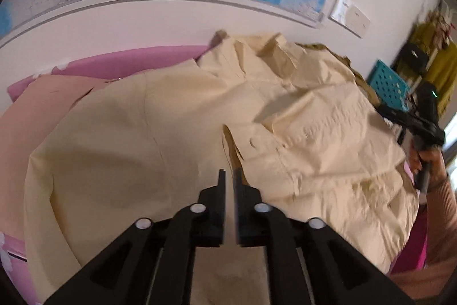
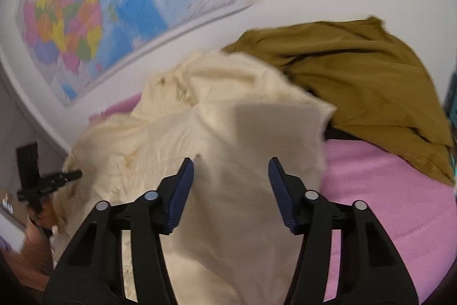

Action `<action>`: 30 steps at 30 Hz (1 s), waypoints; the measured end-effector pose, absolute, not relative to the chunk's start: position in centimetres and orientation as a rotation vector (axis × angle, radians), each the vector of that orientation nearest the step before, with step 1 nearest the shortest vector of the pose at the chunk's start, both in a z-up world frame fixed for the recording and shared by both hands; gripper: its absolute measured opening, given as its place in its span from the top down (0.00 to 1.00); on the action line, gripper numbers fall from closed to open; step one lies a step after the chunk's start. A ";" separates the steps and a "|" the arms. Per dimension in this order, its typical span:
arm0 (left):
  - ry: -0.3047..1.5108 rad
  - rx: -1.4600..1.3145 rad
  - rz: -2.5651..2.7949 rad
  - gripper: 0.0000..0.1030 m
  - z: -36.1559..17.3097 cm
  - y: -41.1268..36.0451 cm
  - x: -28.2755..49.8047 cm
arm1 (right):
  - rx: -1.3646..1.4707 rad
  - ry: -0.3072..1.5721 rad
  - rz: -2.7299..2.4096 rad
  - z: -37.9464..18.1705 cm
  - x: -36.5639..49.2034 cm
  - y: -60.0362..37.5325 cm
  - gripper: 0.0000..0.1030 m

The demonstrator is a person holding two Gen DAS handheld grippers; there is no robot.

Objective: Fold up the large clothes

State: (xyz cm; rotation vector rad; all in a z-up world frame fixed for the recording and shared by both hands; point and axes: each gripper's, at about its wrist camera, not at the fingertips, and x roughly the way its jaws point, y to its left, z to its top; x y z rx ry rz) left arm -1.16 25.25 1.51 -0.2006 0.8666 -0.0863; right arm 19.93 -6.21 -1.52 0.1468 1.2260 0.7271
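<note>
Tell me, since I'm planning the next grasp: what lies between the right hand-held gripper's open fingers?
In the right wrist view, only cream garment lies between the right hand-held gripper fingers, spread on the pink bedsheet; they don't pinch it.

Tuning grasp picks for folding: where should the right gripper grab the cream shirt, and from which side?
Probably the free edge of the cream shirt that lies over the pink sheet. Bring the right gripper in from the sheet side: that edge is flat, and no other cloth lies there.
</note>
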 end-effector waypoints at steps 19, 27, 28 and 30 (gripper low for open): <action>0.920 -0.314 -0.097 0.99 -0.5 23.8 3.7 | 0.167 1.192 0.792 -0.8 18.9 -4.0 0.49; 0.923 -0.256 -0.019 0.98 -1.7 25.0 0.8 | 0.016 1.318 0.782 -4.9 20.3 0.2 0.63; 0.928 -0.240 -0.014 0.98 -1.9 24.8 0.9 | -0.024 1.342 0.773 -5.9 20.2 0.9 0.63; 0.939 -0.202 0.009 0.94 -2.6 24.3 1.1 | -0.081 1.362 0.751 -7.4 20.0 1.8 0.62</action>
